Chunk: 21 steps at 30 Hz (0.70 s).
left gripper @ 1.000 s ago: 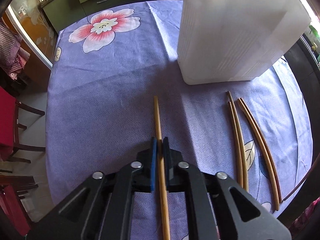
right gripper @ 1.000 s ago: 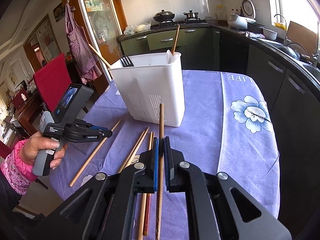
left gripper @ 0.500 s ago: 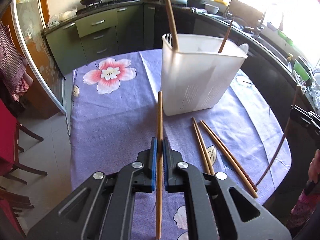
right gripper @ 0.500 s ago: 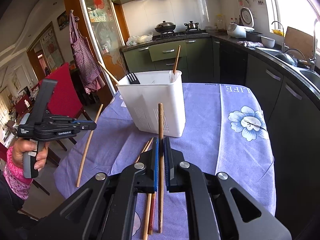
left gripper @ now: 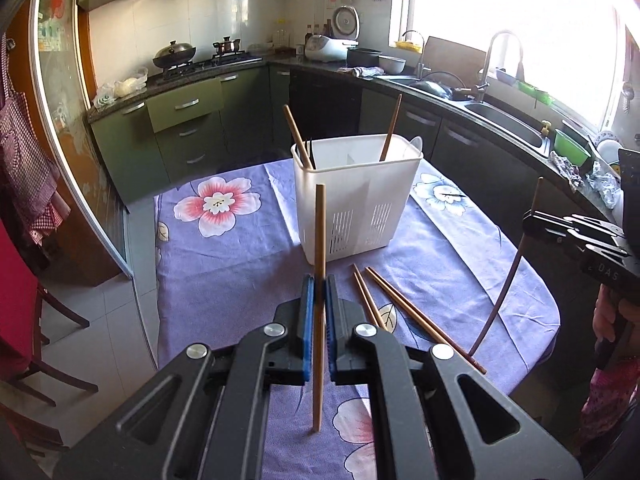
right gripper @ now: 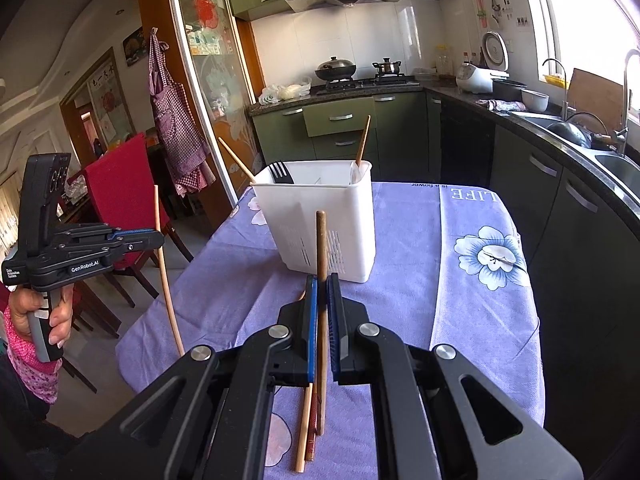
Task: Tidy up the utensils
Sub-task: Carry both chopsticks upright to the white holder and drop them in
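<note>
A white utensil caddy (left gripper: 356,200) stands on the purple flowered tablecloth (left gripper: 232,264); it also shows in the right wrist view (right gripper: 320,216). It holds two chopsticks and a black fork (right gripper: 280,172). My left gripper (left gripper: 318,284) is shut on a light wooden chopstick (left gripper: 319,232), held upright above the table in front of the caddy. My right gripper (right gripper: 321,284) is shut on a darker chopstick (right gripper: 321,248), also upright. Several loose chopsticks (left gripper: 400,308) lie on the cloth near the caddy.
A red chair (right gripper: 116,184) stands left of the table. Kitchen counters with a sink (left gripper: 508,124) run along the right and a stove (right gripper: 352,76) at the back. The right gripper shows at the edge of the left wrist view (left gripper: 528,220).
Both grippers have lifted and tilted up from the table, raising their chopsticks to upright. The caddy's rim and the kitchen have come into view.
</note>
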Each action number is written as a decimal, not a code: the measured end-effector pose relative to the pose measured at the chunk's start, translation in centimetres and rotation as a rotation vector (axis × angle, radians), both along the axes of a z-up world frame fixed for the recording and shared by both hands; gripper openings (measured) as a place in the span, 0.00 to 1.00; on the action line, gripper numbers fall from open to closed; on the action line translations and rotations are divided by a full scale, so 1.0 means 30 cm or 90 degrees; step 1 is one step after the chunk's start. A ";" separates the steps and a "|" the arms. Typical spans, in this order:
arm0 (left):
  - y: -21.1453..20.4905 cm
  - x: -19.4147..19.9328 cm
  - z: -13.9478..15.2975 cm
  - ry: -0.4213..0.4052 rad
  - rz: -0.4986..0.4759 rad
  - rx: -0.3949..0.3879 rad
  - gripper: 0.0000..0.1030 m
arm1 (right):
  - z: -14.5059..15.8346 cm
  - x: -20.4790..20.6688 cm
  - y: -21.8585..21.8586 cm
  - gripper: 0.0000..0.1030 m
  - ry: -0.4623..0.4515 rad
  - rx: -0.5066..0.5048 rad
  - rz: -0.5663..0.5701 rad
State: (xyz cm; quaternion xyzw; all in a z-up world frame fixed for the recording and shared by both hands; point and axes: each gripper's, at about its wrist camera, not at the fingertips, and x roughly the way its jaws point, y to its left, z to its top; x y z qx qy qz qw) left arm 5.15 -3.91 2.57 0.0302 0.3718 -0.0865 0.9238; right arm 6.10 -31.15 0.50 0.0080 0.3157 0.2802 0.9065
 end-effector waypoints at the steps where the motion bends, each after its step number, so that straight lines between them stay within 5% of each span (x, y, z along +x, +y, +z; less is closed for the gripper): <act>1: -0.004 -0.002 0.009 -0.005 -0.003 0.000 0.05 | 0.002 0.000 -0.001 0.06 -0.002 0.001 0.000; 12: -0.015 0.057 0.086 -0.007 -0.022 -0.029 0.05 | 0.088 0.032 0.016 0.06 -0.033 0.017 0.012; 21: -0.065 0.153 0.315 -0.069 -0.045 -0.045 0.05 | 0.349 0.122 0.049 0.06 -0.106 0.057 0.017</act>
